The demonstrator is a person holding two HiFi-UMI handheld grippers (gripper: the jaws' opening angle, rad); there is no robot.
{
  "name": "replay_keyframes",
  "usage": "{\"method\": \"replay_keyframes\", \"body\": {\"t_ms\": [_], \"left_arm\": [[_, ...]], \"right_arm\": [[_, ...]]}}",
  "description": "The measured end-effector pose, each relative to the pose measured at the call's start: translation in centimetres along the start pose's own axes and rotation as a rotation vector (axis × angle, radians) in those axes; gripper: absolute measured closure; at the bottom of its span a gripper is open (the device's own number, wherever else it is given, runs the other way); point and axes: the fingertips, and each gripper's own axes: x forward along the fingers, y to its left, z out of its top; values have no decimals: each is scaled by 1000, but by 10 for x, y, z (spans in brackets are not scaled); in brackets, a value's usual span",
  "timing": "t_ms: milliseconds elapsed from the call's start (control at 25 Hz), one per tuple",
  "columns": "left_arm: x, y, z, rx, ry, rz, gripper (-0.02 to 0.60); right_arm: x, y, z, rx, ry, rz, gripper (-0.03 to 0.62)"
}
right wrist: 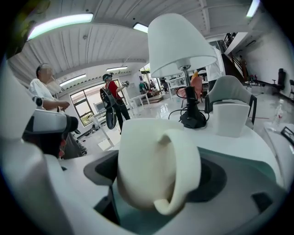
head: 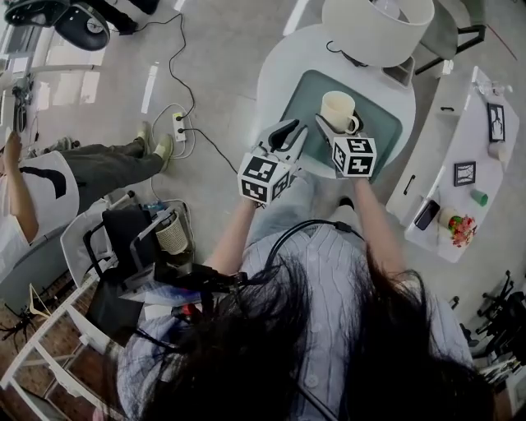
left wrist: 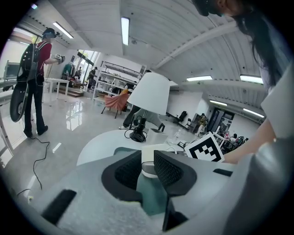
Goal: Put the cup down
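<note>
A cream cup (head: 337,109) with a loop handle is over the green mat (head: 385,131) on the round white table (head: 278,76). My right gripper (head: 339,124) is shut on it. In the right gripper view the cup (right wrist: 149,165) fills the space between the jaws, its handle turned toward the camera and the mat just beneath; I cannot tell if its base touches. My left gripper (head: 288,136) hangs at the table's near edge, left of the cup. It is open by a narrow gap and holds nothing (left wrist: 147,166); the cup's base (left wrist: 148,169) shows through the gap.
A white lamp (head: 378,25) stands at the table's far side, with its black base (right wrist: 192,120) and a white box (right wrist: 232,118) behind the mat. A long white shelf (head: 448,140) with small items runs on the right. A seated person (head: 82,173) and a power strip (head: 178,125) are on the left.
</note>
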Motion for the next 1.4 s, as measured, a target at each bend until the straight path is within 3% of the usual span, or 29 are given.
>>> {"method": "replay_keyframes", "body": {"t_ms": [400,800,1400], "left_arm": [[-6,6,-9,-12,8,37,489],[-6,-4,-9,5,12,25,488],[-7,-9,-17,33,37,23,489]], "right_arm": [[14,-8,3,-137,-40,-40,192],[1,-4,-9,-104,-45,-26,192],[-22,5,-39,-87,54,11,191]]}}
